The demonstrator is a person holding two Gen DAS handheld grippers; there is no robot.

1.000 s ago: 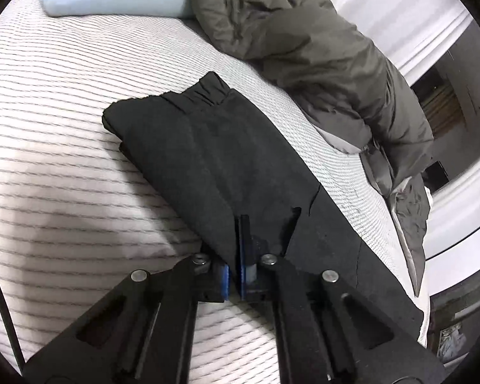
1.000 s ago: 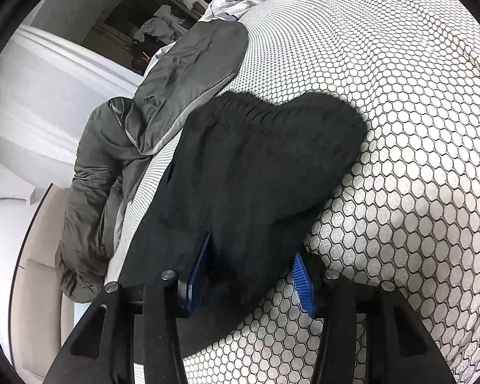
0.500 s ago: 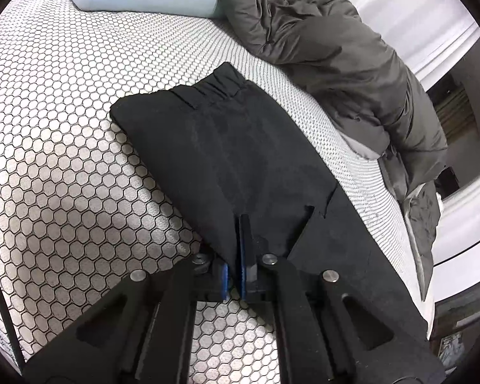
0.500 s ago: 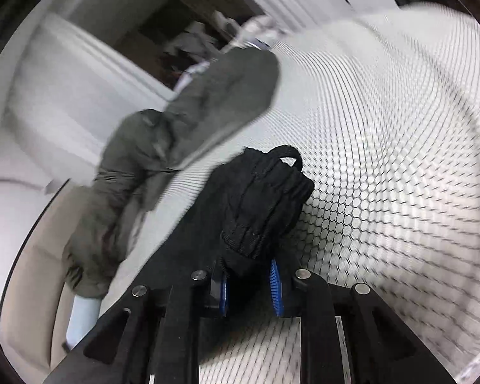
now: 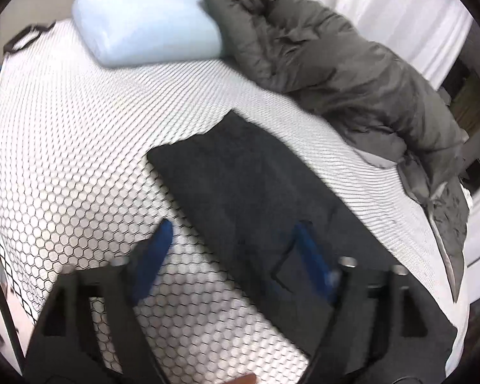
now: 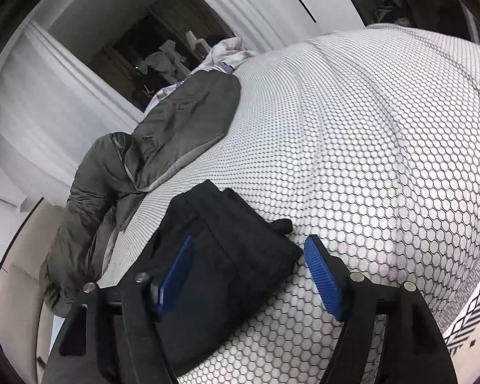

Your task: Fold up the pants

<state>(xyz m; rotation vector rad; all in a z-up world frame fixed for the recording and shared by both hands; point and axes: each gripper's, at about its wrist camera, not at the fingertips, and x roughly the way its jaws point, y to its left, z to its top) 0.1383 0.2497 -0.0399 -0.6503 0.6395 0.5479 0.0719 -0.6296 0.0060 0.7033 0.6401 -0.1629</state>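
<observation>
Both grippers let go within the last half second. Left gripper (image 5: 230,249): jaws, clamped on a fold edge of the black pants (image 5: 256,198) a moment ago, have just been opening and now stand wide, nothing pressed between the blue pads (image 5: 313,262). View blurred, camera pulled back from the cloth.

Right gripper (image 6: 249,275): half a second ago it pinched a bunched end of the pants (image 6: 227,256); its jaws have just been opening too. Now spread, pads (image 6: 323,278) clear of the fabric, one over the cloth, the other over the mattress.

The pants lie as a flat, compact folded stack on the honeycomb-patterned mattress (image 6: 368,160), just beside the grey duvet (image 5: 352,73), light blue pillow (image 5: 147,28) farther up the bed.

Judgement: the bunched end has been laid down and released, so this fold is placed. Edges look roughly aligned; a small tab of fabric sticks out at the right-hand corner in the right view and may want tidying.
</observation>
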